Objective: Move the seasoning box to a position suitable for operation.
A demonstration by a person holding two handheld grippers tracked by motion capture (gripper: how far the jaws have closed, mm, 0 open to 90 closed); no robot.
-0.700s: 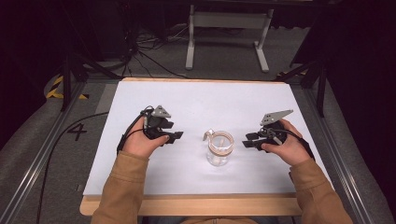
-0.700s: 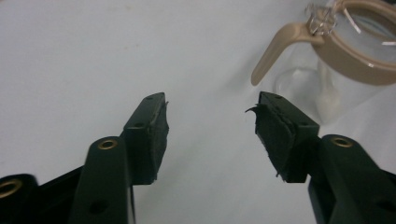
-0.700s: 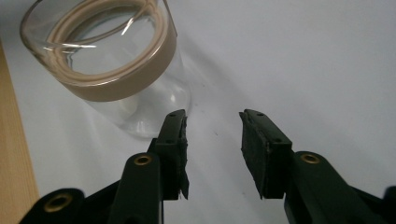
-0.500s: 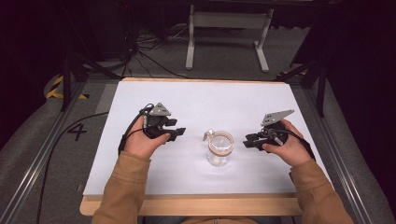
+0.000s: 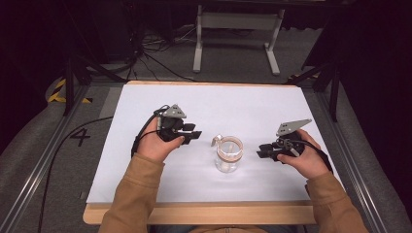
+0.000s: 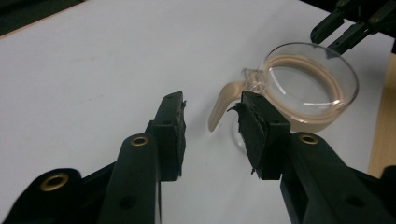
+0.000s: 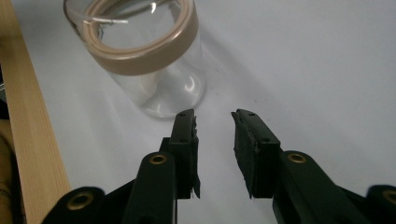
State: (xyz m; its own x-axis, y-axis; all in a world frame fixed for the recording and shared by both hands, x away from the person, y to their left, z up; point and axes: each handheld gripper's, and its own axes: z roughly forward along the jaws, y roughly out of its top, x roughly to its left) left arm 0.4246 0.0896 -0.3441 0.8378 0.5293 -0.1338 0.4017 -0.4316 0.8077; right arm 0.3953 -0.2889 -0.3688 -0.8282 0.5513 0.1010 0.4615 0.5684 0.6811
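On the left of the high view, the left claw point(image 5: 194, 135) is held above the white worktop point(image 5: 145, 160) in the person's left hand point(image 5: 158, 143), and it points to the right, toward the jar point(image 5: 229, 154). Its jaws stand partly open and nothing is between them; in the left gripper view the white sheet shows through the gap of the left claw point(image 6: 210, 126). In that view the jar point(image 6: 308, 91) is just beyond the right jaw, and its tan tab point(image 6: 224, 105) hangs from the rim on the near side, close to that jaw but apart from it. The jar is of clear glass with a tan band around the mouth, and it stands upright on the worktop, near the middle and a little toward the person's edge, between the two claws. On the right, the right claw point(image 5: 262, 150) is held in the right hand point(image 5: 306, 158) and points to the left at the jar, near it but not touching. Its jaws also stand partly open and hold nothing. In the right gripper view the right claw point(image 7: 214, 122) has only the white sheet between its jaws, and the jar point(image 7: 147, 56) stands a little ahead of the left jaw, beside the wooden edge point(image 7: 28, 140) of the worktop.
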